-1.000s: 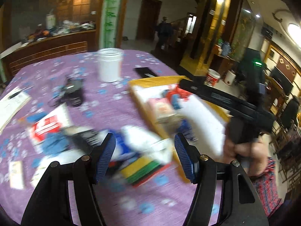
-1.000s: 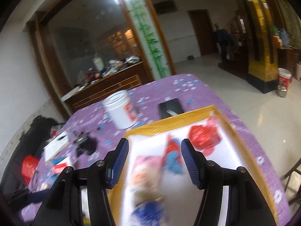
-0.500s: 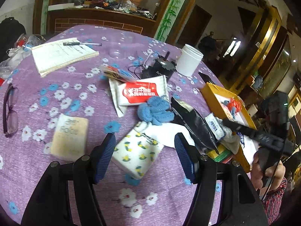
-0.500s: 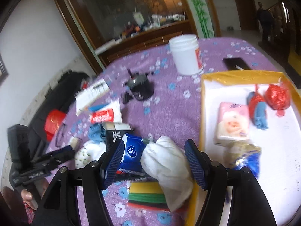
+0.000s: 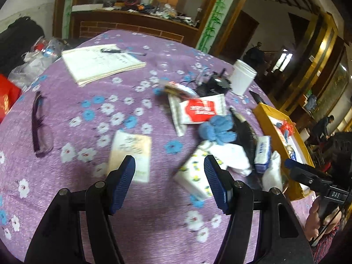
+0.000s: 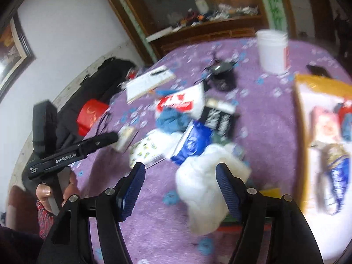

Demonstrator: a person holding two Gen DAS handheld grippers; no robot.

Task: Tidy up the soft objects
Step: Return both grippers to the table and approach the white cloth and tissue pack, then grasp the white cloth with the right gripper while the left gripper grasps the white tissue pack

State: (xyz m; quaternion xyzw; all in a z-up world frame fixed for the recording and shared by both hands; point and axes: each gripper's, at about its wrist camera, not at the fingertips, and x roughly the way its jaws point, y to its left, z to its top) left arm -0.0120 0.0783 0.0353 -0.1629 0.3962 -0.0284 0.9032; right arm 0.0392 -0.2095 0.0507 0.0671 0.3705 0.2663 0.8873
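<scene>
A pile of soft things lies on the purple flowered tablecloth (image 5: 154, 209). In it are a blue knitted cloth (image 5: 217, 129), a white cloth (image 6: 202, 187), a printed tissue pack (image 5: 193, 176) and a blue tissue pack (image 6: 193, 143). My left gripper (image 5: 169, 182) is open over bare tablecloth, with a beige packet (image 5: 131, 154) by its left finger and the printed pack by its right. My right gripper (image 6: 180, 189) is open low over the white cloth, which lies between the fingers nearer the right one. The yellow tray (image 6: 319, 83) holds a pink tissue pack (image 6: 325, 125).
A red-and-white packet (image 5: 201, 110), a black packet (image 6: 220, 118), a white jar (image 5: 243, 80), a black gadget with cables (image 6: 222, 74), a notebook with a pen (image 5: 99, 63) and glasses (image 5: 39, 125) also lie on the table. A red bag (image 6: 91, 114) sits beyond the left edge.
Both grippers swung left from the yellow tray to the pile. The left one now hangs between the beige packet and the printed pack. The right one came down over the white cloth, jaws slightly wider.
</scene>
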